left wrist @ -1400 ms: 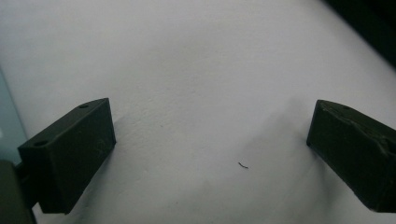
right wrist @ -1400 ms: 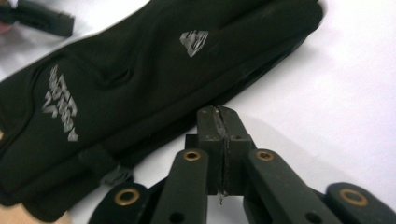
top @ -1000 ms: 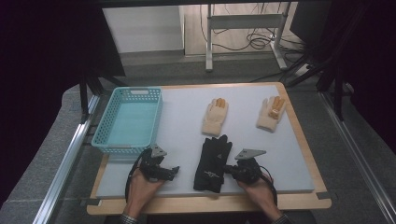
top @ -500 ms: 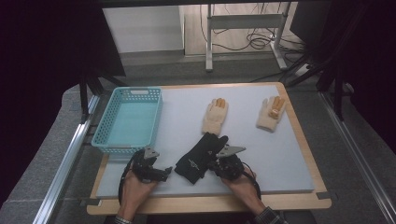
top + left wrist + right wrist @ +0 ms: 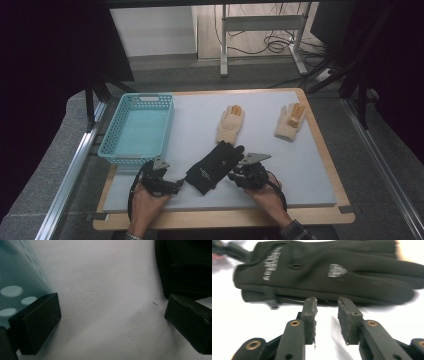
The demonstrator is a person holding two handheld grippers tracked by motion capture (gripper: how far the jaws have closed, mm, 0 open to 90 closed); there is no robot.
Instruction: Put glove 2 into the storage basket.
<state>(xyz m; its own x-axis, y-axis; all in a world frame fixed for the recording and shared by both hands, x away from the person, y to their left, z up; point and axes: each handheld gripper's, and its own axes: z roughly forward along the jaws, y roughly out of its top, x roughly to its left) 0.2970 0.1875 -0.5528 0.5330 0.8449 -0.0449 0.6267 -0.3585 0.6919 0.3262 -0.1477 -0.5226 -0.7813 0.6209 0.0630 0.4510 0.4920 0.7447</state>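
A black glove (image 5: 212, 167) with grey logos lies slantwise on the white mat (image 5: 310, 165), cuff toward the near left. In the right gripper view it (image 5: 324, 272) lies just beyond my right gripper (image 5: 327, 301). Those jaws have just been opening, stand a little apart and have nothing between them. From above, my right gripper (image 5: 239, 175) sits at the glove's right side. My left gripper (image 5: 172, 186) rests near the cuff, wide open (image 5: 112, 312) over bare mat, with the glove (image 5: 185, 267) off its right jaw.
A teal basket (image 5: 137, 127) stands at the left, close by the left gripper's left jaw (image 5: 15, 277). Two beige gloves with orange fingertips (image 5: 230, 125) (image 5: 290, 121) lie farther back on the mat. The wooden table edge (image 5: 225, 217) runs along the near side.
The black glove has swung from upright to a slant, its cuff shifted left. The right gripper, earlier shut at the glove's edge, has shifted slightly left. The left gripper has barely moved.
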